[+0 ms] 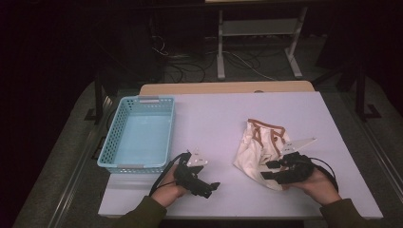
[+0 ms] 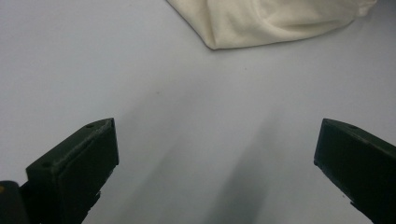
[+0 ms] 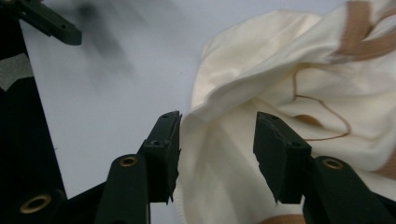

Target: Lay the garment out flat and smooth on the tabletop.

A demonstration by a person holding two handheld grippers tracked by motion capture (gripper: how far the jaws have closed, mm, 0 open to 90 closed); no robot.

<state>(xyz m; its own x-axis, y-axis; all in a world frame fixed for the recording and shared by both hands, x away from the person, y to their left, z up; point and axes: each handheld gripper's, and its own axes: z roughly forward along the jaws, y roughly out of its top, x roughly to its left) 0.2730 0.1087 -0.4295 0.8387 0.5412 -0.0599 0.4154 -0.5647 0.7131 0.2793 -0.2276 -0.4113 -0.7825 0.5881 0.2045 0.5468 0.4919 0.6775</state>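
The cream garment (image 1: 259,149) is seen crumpled on the table (image 1: 214,114), between the right tool's (image 3: 217,140) spread jaws, seemingly unpinched. The left tool (image 2: 217,163) is spread wide, empty. The basket (image 1: 138,133), beyond it, remains unfilled.

The high view looks down over the table (image 1: 214,114); both gripper views sit close, sharing the cream cloth (image 2: 261,21).

White-topped bench (image 1: 223,114) carried a light-blue basket (image 1: 138,133) on its left side and a crumpled cream garment (image 1: 256,147) with brown trim on its right, well apart.
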